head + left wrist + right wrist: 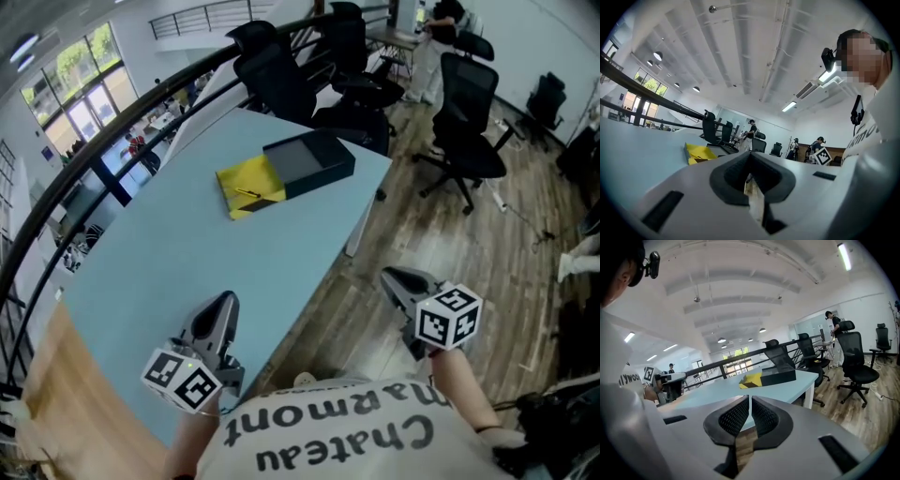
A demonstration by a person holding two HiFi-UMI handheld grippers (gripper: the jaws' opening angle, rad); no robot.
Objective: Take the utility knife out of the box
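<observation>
A box lies at the far end of the light blue table (pixel 187 272). Its yellow tray (pixel 249 187) is slid out of a black sleeve (pixel 309 159). A thin dark item (pixel 248 193) rests in the tray; I cannot make out whether it is the knife. My left gripper (pixel 225 300) hovers over the table's near edge, well short of the box, with its jaws shut and empty. My right gripper (pixel 398 277) is off the table's right side, above the wooden floor, jaws together and holding nothing. Both gripper views show the box far ahead: the yellow tray (pixel 701 152) (pixel 752 379).
Black office chairs (pixel 281 75) (pixel 469 122) stand behind and to the right of the table. A dark railing (pixel 94 159) curves along the table's left side. Wooden floor (pixel 450 244) lies on the right. People stand in the background (pixel 832 329).
</observation>
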